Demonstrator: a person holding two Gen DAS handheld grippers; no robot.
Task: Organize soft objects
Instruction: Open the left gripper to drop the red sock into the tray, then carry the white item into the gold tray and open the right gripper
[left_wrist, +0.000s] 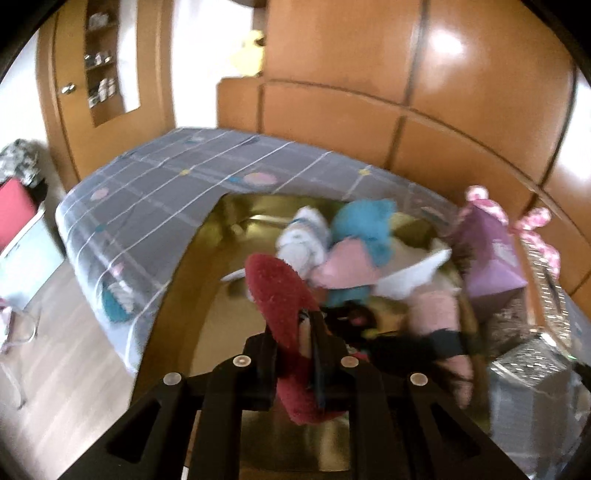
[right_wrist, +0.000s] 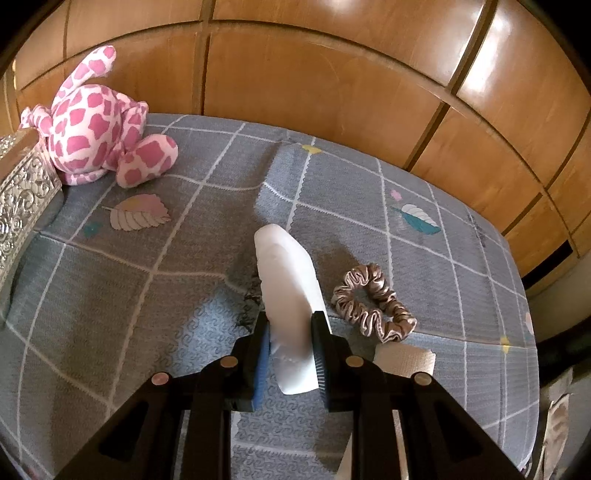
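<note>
Soft objects are gripped by both tools. Left gripper (left_wrist: 308, 332): jaws narrow, pinching a dark red fuzzy slipper-shaped piece (left_wrist: 277, 288), which stands on edge between the pads and hangs above a gold-coloured glossy bin (left_wrist: 177, 280). Beyond it, inside the bin, lie a white plush with blue stripes (left_wrist: 304, 240), a teal fluffy item (left_wrist: 364, 229), a pale pink folded cloth (left_wrist: 343, 269) and a white sheet-like piece (left_wrist: 413, 275); this view is motion-blurred, so finer detail cannot be told. A lilac box (left_wrist: 491, 258) stands just beside the bin's right rim, with a silver embossed box (left_wrist: 532, 365) nearer the camera. The bin rests on a bed with a grey grid-patterned cover (left_wrist: 155, 177), against a glossy orange-brown wooden wall panel (left_wrist: 369, 55).

Right gripper (right_wrist: 290, 328): jaws narrow, closed on a white folded soft pad (right_wrist: 286, 280) that rises upright from between the pads above the bed cover (right_wrist: 110, 295). Just right of the pad, on the cover, lies a beige satin scrunchie (right_wrist: 373, 299), apart from the pad. A pink-and-white spotted plush animal (right_wrist: 99, 122) sits at the far left of the bed, touching the silver embossed box (right_wrist: 22, 192).
</note>
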